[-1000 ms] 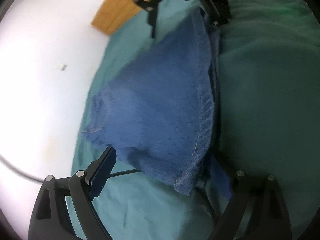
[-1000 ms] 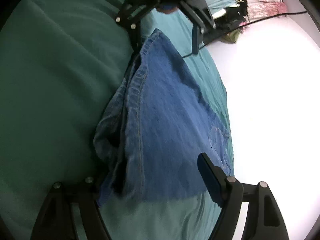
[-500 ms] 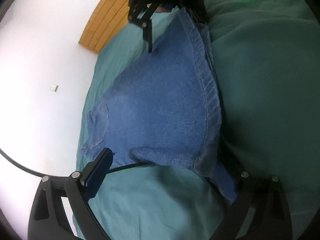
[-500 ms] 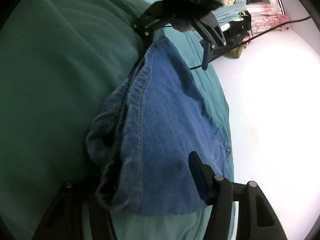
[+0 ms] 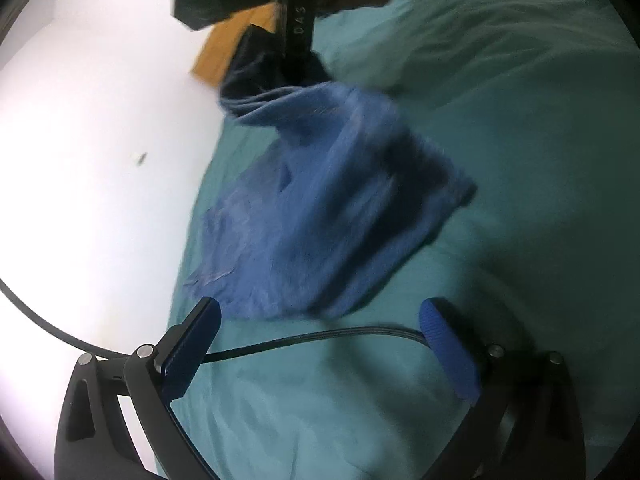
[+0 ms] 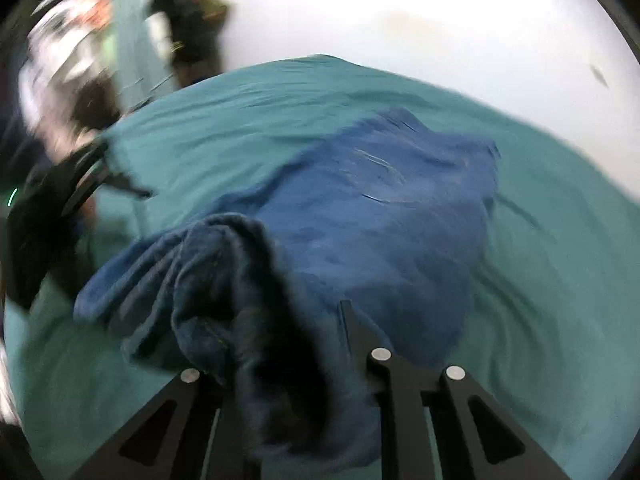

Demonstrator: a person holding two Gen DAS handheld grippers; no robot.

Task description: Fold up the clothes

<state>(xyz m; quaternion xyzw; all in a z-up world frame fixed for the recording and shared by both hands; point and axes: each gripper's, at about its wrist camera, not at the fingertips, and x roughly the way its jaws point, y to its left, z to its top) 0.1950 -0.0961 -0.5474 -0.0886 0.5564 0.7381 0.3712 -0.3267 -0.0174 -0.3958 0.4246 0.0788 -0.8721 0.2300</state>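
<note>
The left gripper point(image 5: 318, 344) hangs low over the teal bedsheet point(image 5: 500, 152), its two blue-padded fingers point(image 5: 450, 354) spread wide with nothing between them; a thin black cable point(image 5: 320, 337) runs across the sheet in the gap. Just ahead of its tips lies the blue denim garment point(image 5: 328, 220), the near hem close to the left finger but not touching it.

The right gripper point(image 6: 288, 360) comes in from the far side, tilted steeply down, and has a bunched, dark fold of the denim pinched between its fingers, which are drawn in tight on the cloth. In the left view that same tool point(image 5: 296, 36) rises out of the gathered top of the garment, a green light on its body.

The denim's long axis runs from the right gripper's pinch away toward the left gripper, fanning out wider as it goes and draping onto the sheet. Beyond the bed's edge is a pale floor point(image 5: 92, 160), and past the right gripper a wooden panel point(image 5: 224, 52).
</note>
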